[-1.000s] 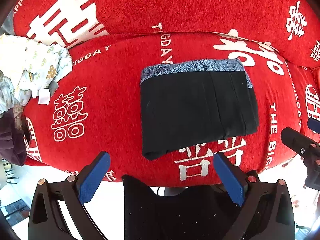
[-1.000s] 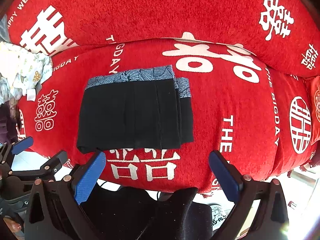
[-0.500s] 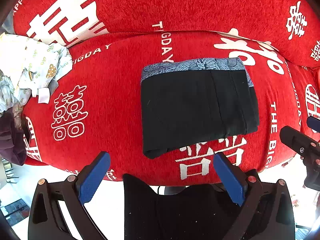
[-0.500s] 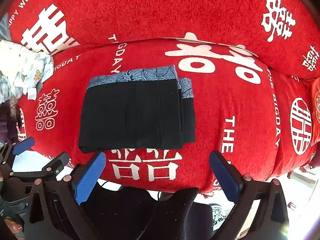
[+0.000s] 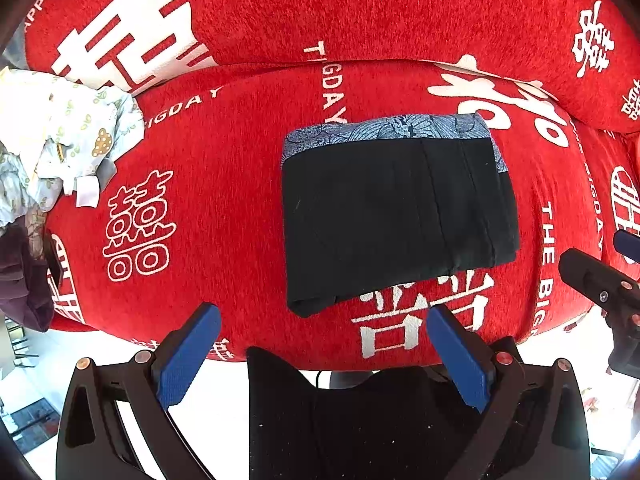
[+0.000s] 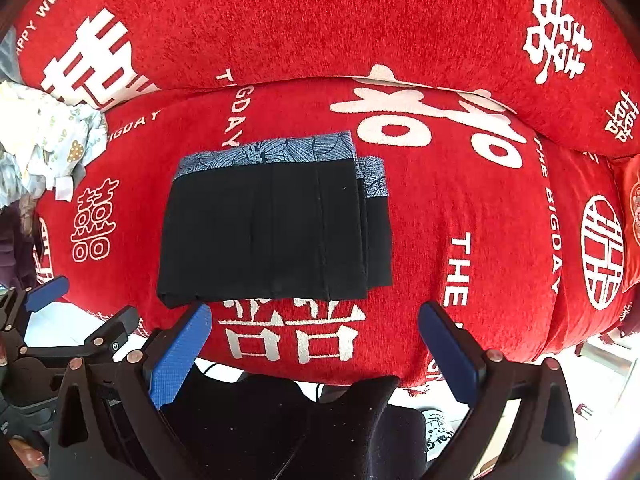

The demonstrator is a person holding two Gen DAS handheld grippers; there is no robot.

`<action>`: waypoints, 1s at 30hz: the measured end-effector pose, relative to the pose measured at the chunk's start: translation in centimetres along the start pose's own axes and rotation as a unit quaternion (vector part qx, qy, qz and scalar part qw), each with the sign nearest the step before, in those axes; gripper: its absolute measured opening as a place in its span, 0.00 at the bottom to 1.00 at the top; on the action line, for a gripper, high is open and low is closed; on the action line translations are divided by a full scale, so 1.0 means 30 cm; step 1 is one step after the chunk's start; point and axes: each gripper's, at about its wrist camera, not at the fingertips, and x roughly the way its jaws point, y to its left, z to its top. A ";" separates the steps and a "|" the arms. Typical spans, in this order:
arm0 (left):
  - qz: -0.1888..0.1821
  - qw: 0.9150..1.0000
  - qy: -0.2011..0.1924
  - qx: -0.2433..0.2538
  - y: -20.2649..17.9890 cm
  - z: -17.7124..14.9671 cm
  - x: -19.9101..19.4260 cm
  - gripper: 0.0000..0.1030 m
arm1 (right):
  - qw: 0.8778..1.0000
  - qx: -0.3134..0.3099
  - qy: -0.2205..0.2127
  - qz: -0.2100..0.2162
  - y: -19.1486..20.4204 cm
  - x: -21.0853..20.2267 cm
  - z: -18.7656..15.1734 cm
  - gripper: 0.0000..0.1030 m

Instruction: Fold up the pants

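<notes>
The pants (image 6: pixel 272 224) are laid folded flat on the red sofa cushion (image 6: pixel 460 208); both tongs (image 5: pixel 320 344) (image 6: pixel 316 336) are held released and empty short of them, suggesting folding is finished.

My jaws carry ribbed blue rubbery pads (image 5: pixel 188 356) on matt black plastic arms. The pants (image 5: pixel 392 216) are smooth matt black cloth; the sofa cover (image 5: pixel 224 200) is nubby red fabric.

Both wrist views look down, seemingly from nearby, sharing the folded pants (image 5: pixel 396 216) (image 6: pixel 276 232) on the red cushion (image 5: pixel 224 208) (image 6: pixel 460 208).
</notes>
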 end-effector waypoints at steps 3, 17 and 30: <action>0.000 1.000 0.002 0.003 0.001 0.003 0.002 1.00 | 1.000 0.001 0.001 0.001 0.000 0.001 0.002 1.00; 0.002 1.000 0.001 0.015 -0.004 0.011 0.005 1.00 | 1.000 0.004 0.000 -0.001 0.001 0.009 -0.002 1.00; 0.002 1.000 -0.001 0.023 -0.008 0.017 0.006 1.00 | 1.000 0.003 0.002 -0.001 0.004 0.014 0.002 1.00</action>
